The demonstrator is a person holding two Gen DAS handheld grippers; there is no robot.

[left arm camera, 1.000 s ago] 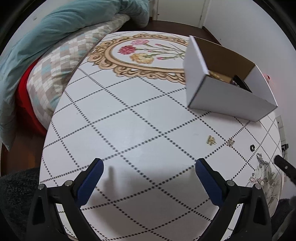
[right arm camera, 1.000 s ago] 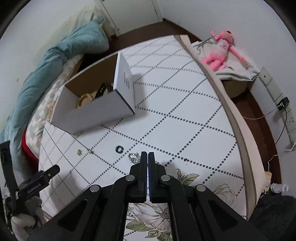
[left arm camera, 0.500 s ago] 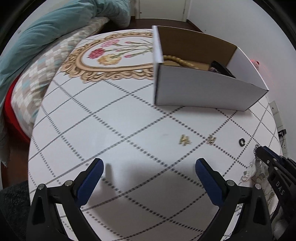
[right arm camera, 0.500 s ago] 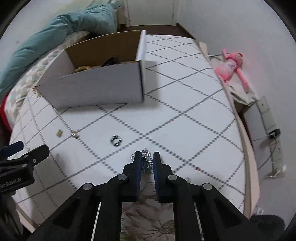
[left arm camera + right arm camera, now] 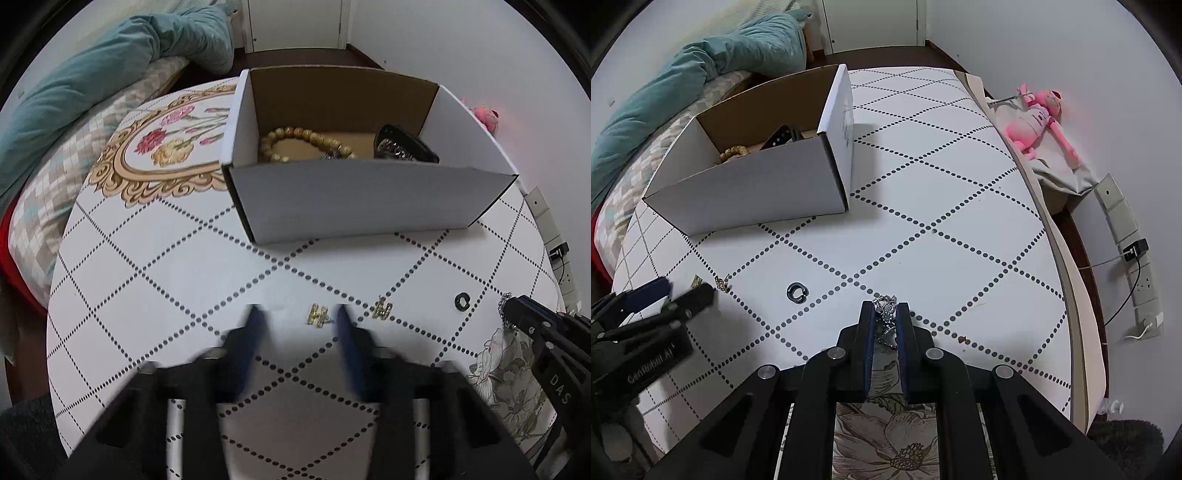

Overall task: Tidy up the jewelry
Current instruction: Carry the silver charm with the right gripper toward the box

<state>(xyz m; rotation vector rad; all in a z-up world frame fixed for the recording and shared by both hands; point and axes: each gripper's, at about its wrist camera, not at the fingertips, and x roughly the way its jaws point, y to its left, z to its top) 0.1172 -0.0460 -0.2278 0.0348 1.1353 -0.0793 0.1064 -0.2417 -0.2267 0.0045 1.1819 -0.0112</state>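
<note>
A white cardboard box [image 5: 369, 199] [image 5: 757, 195] stands on the table and holds a wooden bead bracelet [image 5: 295, 142] and a dark strap [image 5: 406, 147]. On the table lie a gold earring [image 5: 318, 314], a second gold earring [image 5: 382, 309], a dark ring [image 5: 462, 300] [image 5: 796, 291] and a silver chain [image 5: 886, 317]. My left gripper [image 5: 297, 317] is half closed with the first earring between its blurred fingertips, still apart. My right gripper [image 5: 885, 314] is narrowly open around the silver chain on the table.
The table [image 5: 960, 221] has a white dotted-diamond cloth with flower prints. A bed with a teal duvet [image 5: 92, 85] lies to the left. A pink plush toy [image 5: 1038, 118] and a power strip [image 5: 1126, 243] are beyond the table's right edge.
My left gripper moved forward and right to the gold earring and its jaws narrowed. My right gripper opened a little from shut and sits around the chain.
</note>
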